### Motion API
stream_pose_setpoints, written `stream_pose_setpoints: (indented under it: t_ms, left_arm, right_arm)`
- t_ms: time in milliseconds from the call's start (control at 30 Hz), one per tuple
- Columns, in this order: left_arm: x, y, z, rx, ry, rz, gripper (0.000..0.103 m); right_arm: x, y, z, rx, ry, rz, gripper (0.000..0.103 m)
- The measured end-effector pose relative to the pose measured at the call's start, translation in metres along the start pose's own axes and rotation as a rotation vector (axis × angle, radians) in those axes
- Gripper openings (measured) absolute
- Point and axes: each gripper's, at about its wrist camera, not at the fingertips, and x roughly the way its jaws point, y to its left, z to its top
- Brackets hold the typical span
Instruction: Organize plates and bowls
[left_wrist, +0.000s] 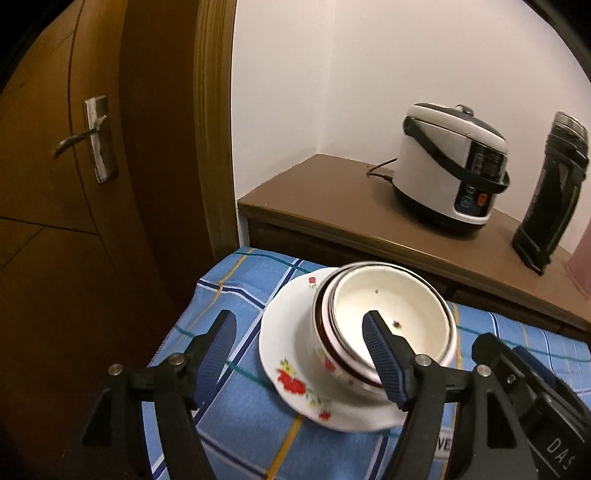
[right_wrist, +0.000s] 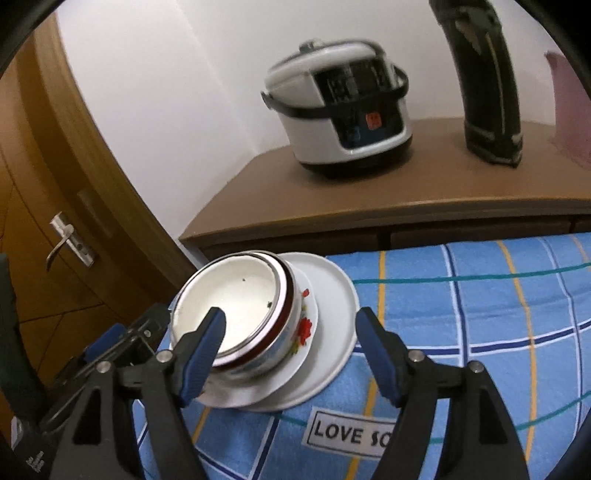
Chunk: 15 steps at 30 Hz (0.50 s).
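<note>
With bowls nested on plates to save space, both grippers gape wide, holding nothing.

Beside the floral plate, each gripper, left and right, has black triangular arms with cut-outs, silver pivot screws, and ribbed dark-blue finger pads, with white lettering on the black body.

The left gripper and right gripper sit side by side, both tilted downward, jaws spread wide and gripping nothing.
</note>
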Motion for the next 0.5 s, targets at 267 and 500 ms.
stream_pose_setpoints:
  t_ms: [267,500]
  left_arm:
    - [-0.039,0.007,-0.019,0.0,-0.043,0.034,0.073]
    - [-0.066,0.008,-0.03,0.028,-0.096,0.037,0.074]
  right_arm:
    - [-0.038,0.006,-0.02,-0.03,-0.07,-0.005,0.09]
    - [-0.074,0.014,-0.033,-0.085,-0.162,-0.01,0.101]
